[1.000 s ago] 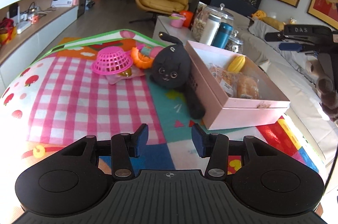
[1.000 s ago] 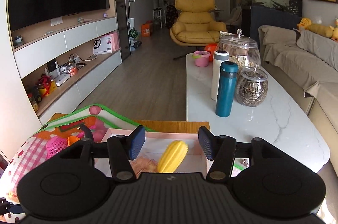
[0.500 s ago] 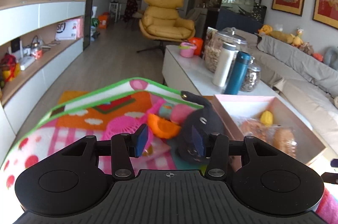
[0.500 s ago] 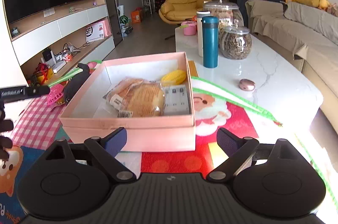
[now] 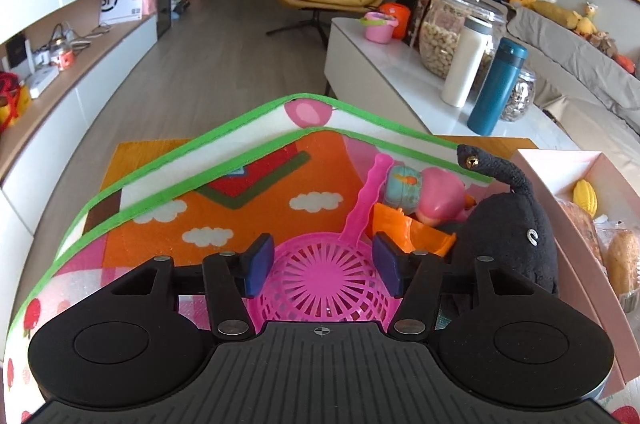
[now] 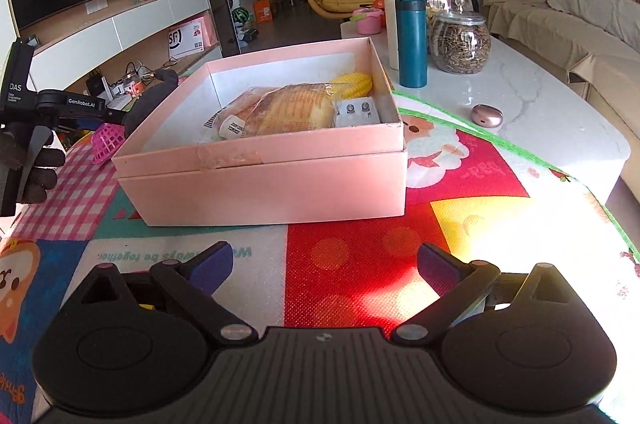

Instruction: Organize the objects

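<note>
The pink strainer basket [image 5: 320, 280] lies dome-up on the play mat [image 5: 224, 207] that covers the surface, its handle running off toward 12 o'clock, and it sits right between the blue pads of the left tongs [image 5: 323, 263], whose jaws have just been widening and stand apart on either side of the dome without pressing it. At 1 o'clock of the basket lie an orange scoop [image 5: 408, 230] and a small pink doll [image 5: 432, 195]; at 3 o'clock stands the black plush cat [image 5: 516, 236], leaning against the pink box [image 6: 264, 183]. That box already holds a bagged loaf [image 6: 280, 111], a yellow toy corn [image 6: 354, 83] and a small grey pack [image 6: 356, 111]. The step in hand looks like taking the basket: the pads should drop lower so they close across the rim rather than sliding off the rounded top, and squeeze gently, since the thin mesh probably flexes. The right tongs [image 6: 324, 262] hover spread wide and empty over the mat in front of the box, having just opened, well placed to steady it.
</note>
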`<state>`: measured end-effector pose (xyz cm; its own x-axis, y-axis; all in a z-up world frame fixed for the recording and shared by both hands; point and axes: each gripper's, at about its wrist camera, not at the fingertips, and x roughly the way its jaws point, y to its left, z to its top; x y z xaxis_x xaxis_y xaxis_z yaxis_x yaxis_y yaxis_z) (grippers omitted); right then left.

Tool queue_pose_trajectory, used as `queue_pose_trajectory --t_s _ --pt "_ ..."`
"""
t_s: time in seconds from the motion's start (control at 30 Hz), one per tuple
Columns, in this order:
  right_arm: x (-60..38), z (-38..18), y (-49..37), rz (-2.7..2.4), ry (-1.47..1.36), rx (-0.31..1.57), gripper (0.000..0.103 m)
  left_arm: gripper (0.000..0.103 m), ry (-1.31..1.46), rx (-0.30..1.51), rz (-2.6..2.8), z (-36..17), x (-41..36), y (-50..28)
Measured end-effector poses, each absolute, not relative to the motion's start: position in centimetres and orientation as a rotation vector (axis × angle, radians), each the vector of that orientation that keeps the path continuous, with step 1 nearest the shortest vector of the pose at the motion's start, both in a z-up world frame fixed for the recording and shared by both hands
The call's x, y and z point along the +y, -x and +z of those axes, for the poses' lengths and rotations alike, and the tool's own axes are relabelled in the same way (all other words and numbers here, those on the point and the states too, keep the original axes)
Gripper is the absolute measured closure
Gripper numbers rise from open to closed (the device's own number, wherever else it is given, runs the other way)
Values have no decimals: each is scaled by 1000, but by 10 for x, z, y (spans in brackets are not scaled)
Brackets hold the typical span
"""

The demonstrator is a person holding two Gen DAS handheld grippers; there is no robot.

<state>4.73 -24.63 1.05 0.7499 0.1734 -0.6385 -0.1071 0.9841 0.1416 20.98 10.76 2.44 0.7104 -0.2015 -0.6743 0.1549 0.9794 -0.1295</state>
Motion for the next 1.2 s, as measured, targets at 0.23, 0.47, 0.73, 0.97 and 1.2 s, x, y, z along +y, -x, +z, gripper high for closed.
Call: queue_pose_trajectory --t_s 0.23,0.47,0.73,0.97,1.2 --pt "-244 9 -50 153 -86 719 0 46 57 737 -168 32 106 -176" --pt "-237 8 -53 147 -52 734 0 53 69 793 -158 42 114 -90" --pt "-224 30 -52 139 -14 719 0 67 18 786 -156 36 104 -9" --pt "-196 78 -64 135 49 693 0 63 -70 747 -155 33 97 7" --pt "-159 106 -90 200 64 721 0 62 -55 723 -175 30 102 12"
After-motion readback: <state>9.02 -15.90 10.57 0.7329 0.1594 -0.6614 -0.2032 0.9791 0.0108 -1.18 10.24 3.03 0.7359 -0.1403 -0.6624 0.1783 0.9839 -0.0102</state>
